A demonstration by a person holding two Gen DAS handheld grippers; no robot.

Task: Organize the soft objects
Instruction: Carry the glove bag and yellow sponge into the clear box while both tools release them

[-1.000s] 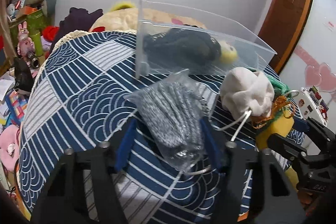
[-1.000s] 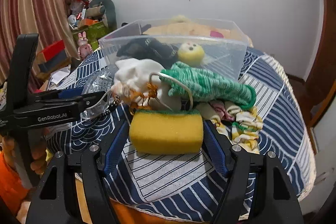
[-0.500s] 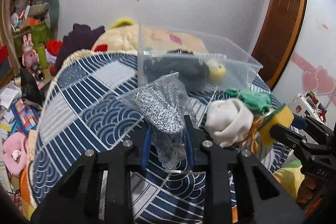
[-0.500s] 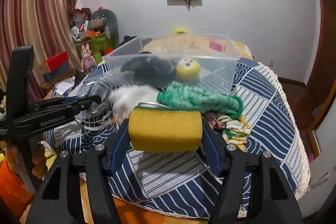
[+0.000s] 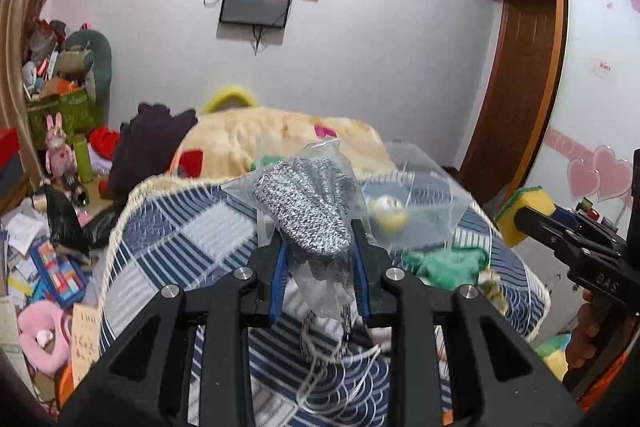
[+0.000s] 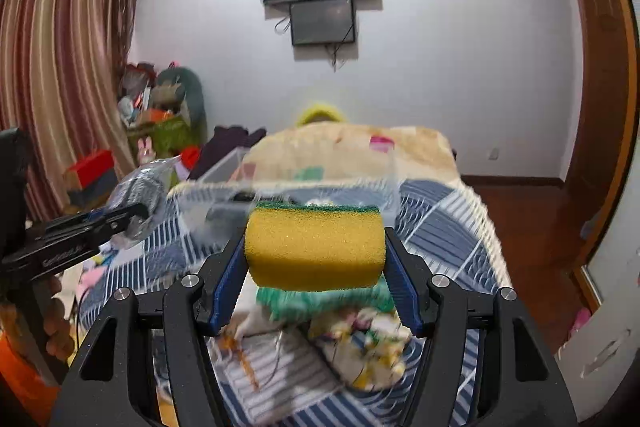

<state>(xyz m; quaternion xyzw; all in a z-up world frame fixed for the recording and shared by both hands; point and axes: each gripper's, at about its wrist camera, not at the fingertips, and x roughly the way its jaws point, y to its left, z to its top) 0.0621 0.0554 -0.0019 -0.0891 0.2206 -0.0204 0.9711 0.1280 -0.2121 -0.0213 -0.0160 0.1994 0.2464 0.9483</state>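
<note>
1. Centre of the left wrist view: left gripper (image 5: 318, 259) clamped on a clear plastic bag of grey-and-white knit fabric (image 5: 308, 211), raised above the blue-and-white patterned bedspread (image 5: 168, 231).
2. Centre of the right wrist view: right gripper (image 6: 316, 263) pinching a yellow rectangular sponge with green scouring top (image 6: 314, 247), lifted clear.
3. Behind both: transparent plastic storage bin (image 6: 208, 199); below the sponge, green knitted piece (image 6: 320, 303), blurred.

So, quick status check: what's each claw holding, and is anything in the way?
Left gripper shut on bagged grey knit. Right gripper shut on yellow sponge. Both clear of the table. Clear bin ahead, path looks open.
</note>
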